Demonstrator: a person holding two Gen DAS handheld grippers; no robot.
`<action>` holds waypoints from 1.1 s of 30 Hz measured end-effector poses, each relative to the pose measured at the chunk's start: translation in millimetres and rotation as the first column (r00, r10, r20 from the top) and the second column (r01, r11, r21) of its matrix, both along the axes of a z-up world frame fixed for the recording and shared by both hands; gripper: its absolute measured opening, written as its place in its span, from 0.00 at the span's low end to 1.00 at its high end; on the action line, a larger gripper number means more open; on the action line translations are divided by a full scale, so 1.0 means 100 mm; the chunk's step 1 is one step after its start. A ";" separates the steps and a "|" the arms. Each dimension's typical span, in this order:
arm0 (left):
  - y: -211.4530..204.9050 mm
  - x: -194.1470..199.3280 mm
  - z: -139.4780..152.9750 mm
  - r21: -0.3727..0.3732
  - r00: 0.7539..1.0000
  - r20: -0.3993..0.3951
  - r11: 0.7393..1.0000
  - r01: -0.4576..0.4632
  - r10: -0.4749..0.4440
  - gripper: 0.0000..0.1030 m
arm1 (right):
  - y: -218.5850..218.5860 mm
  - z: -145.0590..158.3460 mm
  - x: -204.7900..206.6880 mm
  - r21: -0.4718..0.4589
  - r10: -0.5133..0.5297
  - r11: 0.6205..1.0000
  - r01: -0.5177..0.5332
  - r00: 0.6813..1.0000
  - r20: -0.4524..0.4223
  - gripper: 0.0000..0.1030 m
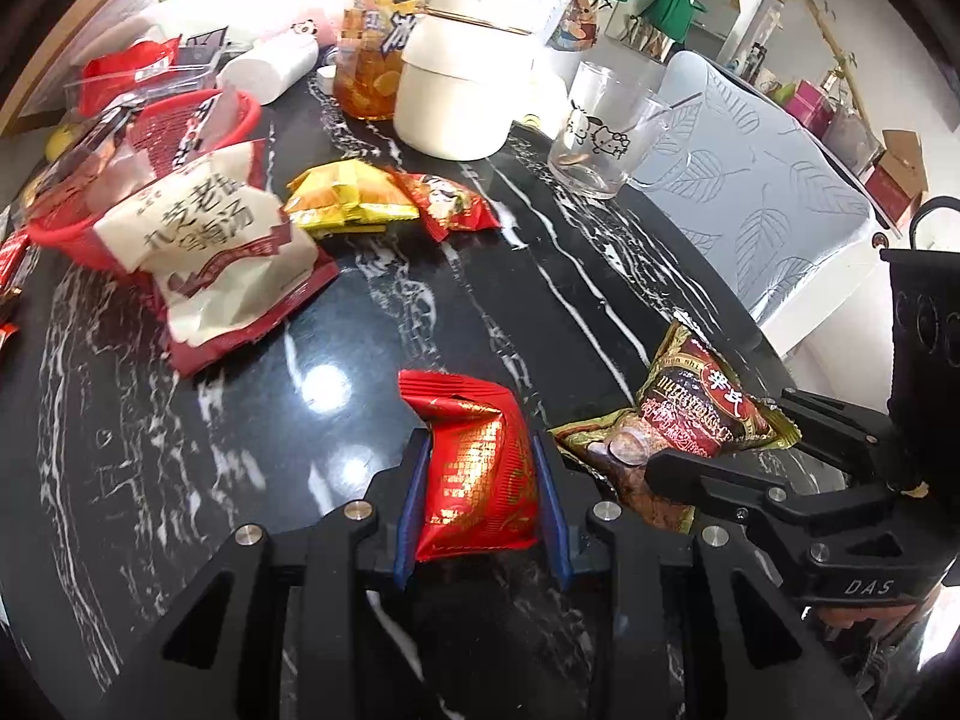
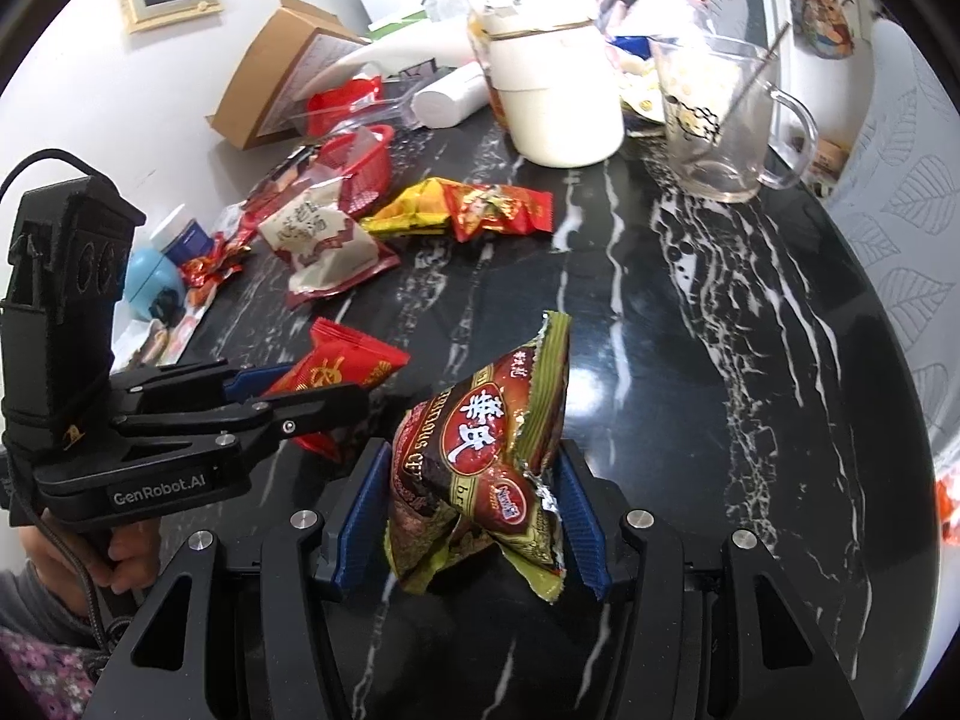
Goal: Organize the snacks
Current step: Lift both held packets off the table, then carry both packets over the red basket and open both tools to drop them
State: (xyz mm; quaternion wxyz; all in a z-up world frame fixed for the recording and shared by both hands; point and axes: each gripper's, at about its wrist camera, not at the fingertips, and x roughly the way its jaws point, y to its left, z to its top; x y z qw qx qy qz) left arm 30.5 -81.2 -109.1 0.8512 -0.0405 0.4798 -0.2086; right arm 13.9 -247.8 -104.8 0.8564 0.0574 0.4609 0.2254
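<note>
Red basket: far left on the tabletop, a white soup packet leaning on it.
Yellow packet: mid-tabletop, touching a small red packet.
Left tongs: clamped tight on a red snack packet, pads squeezing both sides!
Right tongs: pinching a brown-green snack packet, lifted, crumpled.
White kettle: behind, beside a glass mug.

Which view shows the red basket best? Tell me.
The left wrist view: the red basket is larger there, its mesh wall and rim clear behind a white packet. The right wrist view shows it smaller and partly hidden by packets.
</note>
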 end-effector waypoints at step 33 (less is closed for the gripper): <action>0.40 -0.02 0.32 -0.043 0.995 0.048 0.996 -0.081 0.083 0.32 | 0.31 0.33 0.10 0.049 0.057 0.997 -0.062 0.993 0.102 0.37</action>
